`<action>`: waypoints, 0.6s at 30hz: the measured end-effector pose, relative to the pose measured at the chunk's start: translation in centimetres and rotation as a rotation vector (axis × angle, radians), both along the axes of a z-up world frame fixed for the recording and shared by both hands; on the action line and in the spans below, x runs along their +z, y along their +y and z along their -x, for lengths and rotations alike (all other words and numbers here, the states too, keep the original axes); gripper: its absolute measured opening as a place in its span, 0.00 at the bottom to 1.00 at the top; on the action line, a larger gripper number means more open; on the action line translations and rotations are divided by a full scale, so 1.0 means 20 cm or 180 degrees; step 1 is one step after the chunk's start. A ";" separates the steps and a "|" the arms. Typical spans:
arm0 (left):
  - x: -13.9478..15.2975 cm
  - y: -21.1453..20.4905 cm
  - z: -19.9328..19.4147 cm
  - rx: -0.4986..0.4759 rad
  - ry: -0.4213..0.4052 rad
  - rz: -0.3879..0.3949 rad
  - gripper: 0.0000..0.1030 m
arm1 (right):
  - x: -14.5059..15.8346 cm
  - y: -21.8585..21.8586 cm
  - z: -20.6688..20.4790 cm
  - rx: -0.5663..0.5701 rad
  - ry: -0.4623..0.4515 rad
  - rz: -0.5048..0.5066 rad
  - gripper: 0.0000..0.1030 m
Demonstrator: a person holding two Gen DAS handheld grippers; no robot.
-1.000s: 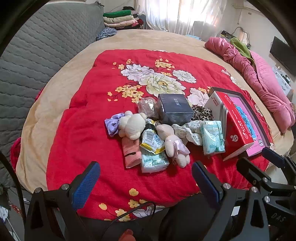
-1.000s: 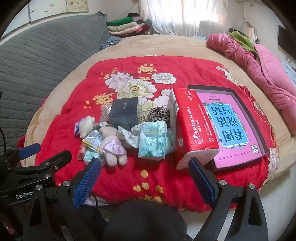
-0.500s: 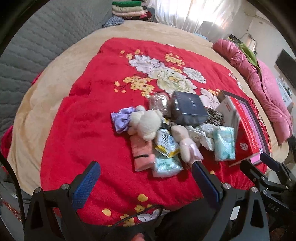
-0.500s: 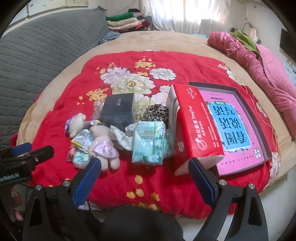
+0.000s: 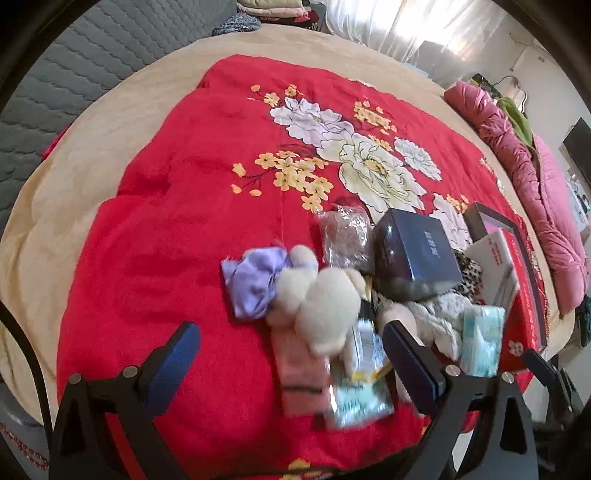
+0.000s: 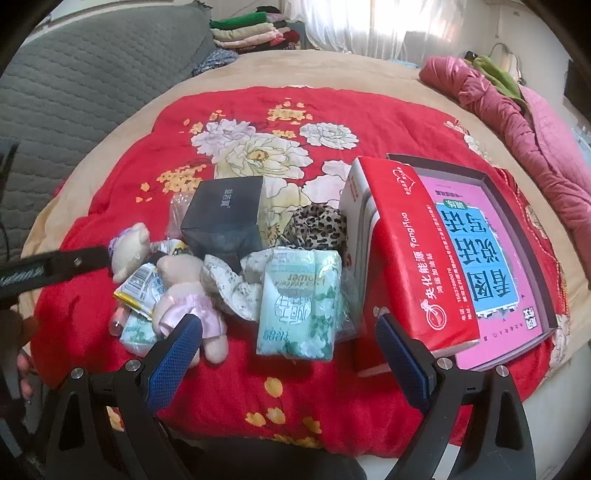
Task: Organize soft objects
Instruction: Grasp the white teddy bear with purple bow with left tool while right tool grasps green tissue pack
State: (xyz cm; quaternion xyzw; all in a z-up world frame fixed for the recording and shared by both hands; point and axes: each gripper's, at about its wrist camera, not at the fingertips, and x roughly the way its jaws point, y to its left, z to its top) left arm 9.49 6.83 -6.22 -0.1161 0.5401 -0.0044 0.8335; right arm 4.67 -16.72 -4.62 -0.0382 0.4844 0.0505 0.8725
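Left gripper spread wide, nothing between the blue pads, hovering above the near edge of the pile; cream plush bear sits in the gap between its fingers in the left wrist view, not touched. Right gripper also wide apart and empty, hanging over the front of the red floral blanket, with the mint tissue pack framed between its fingers. Soft items are clustered mid-blanket: bear touching a lilac satin piece on its left, pink folded cloth just below it, a second small bear in a pink dress beside a yellow-edged sachet, white patterned cloth, leopard-print fabric behind it. Dark box stands at the back of the pile, clear crinkly bag just left of it. Red tissue box leans on an open tray holding a pink book, right of the pile. Pink quilt bunched far right, folded clothes stack far back.
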 end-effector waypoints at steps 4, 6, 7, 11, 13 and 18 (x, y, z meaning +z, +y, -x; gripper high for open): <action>-0.06 -0.01 -0.10 0.0025 0.0115 0.0057 0.90 | -0.02 0.00 -0.02 -0.0020 0.0012 0.0025 0.92; -0.09 0.00 -0.14 0.0089 0.0177 0.0097 0.86 | -0.03 0.01 -0.03 -0.0048 0.0043 0.0059 0.92; -0.11 0.00 -0.15 0.0108 0.0220 0.0134 0.83 | -0.04 0.01 -0.05 -0.0072 0.0071 0.0081 0.92; -0.17 0.03 -0.18 0.0223 0.0317 0.0389 0.80 | -0.08 0.02 -0.08 -0.0091 0.0100 0.0179 0.92; -0.20 0.04 -0.19 0.0232 0.0340 0.0511 0.77 | -0.09 0.04 -0.10 -0.0087 0.0078 0.0253 0.89; -0.23 0.09 -0.20 0.0331 0.0367 0.0864 0.72 | -0.17 0.04 -0.15 -0.0072 0.0247 0.0349 0.58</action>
